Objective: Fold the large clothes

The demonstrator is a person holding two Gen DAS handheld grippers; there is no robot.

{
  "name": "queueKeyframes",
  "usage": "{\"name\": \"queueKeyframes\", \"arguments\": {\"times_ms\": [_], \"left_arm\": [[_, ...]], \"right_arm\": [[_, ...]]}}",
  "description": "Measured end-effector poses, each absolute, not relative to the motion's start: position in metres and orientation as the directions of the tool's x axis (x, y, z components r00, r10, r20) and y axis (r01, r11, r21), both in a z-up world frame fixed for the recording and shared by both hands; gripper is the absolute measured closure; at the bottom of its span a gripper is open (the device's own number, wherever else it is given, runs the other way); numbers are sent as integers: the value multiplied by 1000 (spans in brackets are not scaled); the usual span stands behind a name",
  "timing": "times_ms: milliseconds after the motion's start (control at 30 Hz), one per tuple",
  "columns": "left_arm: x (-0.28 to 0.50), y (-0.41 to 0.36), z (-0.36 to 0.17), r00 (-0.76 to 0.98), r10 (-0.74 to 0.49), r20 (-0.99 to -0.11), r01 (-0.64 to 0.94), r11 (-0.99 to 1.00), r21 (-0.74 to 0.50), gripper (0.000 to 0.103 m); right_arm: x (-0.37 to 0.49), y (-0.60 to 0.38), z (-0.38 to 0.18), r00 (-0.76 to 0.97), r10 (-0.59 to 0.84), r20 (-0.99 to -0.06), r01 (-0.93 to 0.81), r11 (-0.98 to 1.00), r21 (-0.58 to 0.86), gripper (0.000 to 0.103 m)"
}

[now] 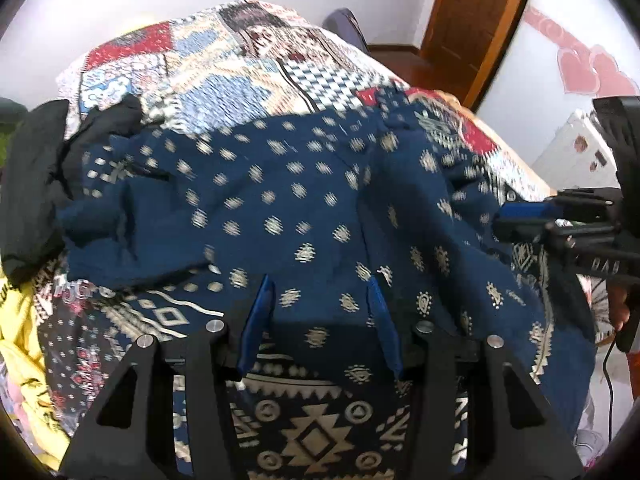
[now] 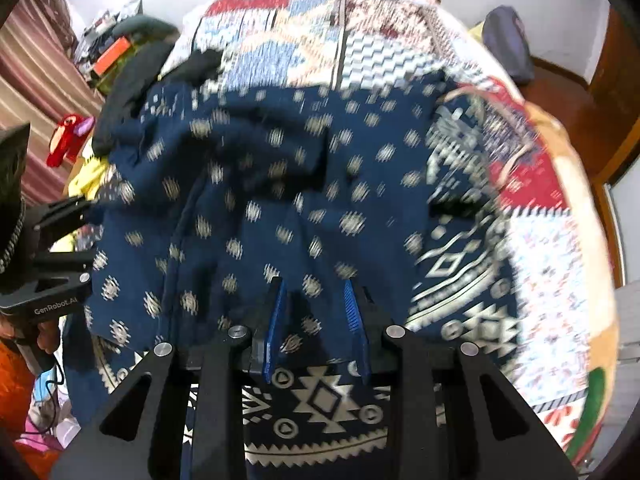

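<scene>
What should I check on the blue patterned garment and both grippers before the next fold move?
1. Left gripper jaws open, no cloth between the pads: ok.
2. Right gripper jaws apart, nothing pinched: ok.
3. Blue patterned garment lying flat on the patchwork bedspread: not ok, creased and bunched at its far left.
4. Black garment clear of the blue one: not ok, they touch.
5. Hem edge to grasp located: cannot tell, motion blur.
</scene>
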State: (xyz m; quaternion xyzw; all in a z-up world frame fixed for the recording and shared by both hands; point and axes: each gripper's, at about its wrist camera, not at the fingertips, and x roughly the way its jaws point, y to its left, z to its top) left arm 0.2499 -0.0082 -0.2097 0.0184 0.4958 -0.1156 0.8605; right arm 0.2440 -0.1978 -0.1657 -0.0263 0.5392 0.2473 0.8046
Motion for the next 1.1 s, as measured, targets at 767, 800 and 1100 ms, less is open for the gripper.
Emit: {"name": "queueKeyframes", "arguments": {"times_ms": [767, 800, 1100], "left_arm": [[263, 201, -237, 524, -132, -842, -371, 854, -365, 13], [265, 201, -242, 522, -151, -840, -378, 842, -386, 13], [309, 197, -275, 508, -238, -828, -364, 812, -457, 13]], "right_arm": [[340, -271, -149, 459, 251, -852, -208, 963, 171, 59], [346, -271, -158, 442, 251, -861, -203, 963, 177, 59], [388, -272, -203, 357, 225, -907, -166, 970, 176, 59]]}}
